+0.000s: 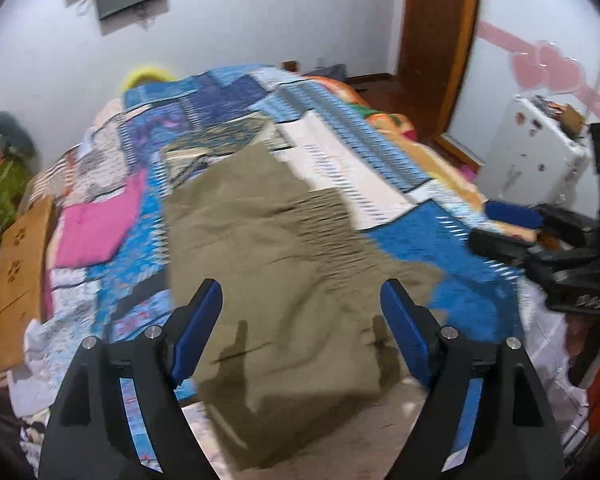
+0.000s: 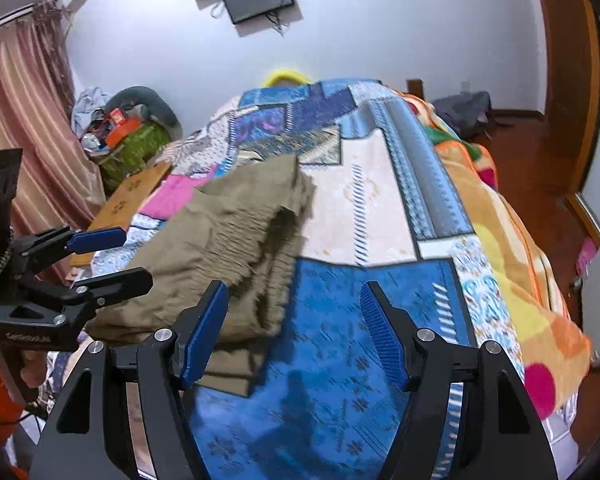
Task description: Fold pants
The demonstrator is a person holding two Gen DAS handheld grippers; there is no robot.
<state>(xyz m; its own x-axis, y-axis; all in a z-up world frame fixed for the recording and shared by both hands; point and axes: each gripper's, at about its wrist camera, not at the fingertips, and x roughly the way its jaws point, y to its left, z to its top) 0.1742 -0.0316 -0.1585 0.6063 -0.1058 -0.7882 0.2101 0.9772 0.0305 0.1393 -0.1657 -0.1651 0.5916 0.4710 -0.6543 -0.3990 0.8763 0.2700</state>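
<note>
The olive pants (image 1: 284,248) lay bunched on the bed (image 1: 440,264), over its patterned cover near the near edge, their gathered waistband toward the bed's right side. The left claw (image 1: 300,320) stood wide above the cloth, gripping nothing. The right claw (image 2: 292,320) hovered half-open over bare blue cover just beside the pants, also empty. Risks: the loose fold could slump open, and a grab might catch only 1 layer or pinch the cover beneath. No container holding anything showed clearly.
</note>
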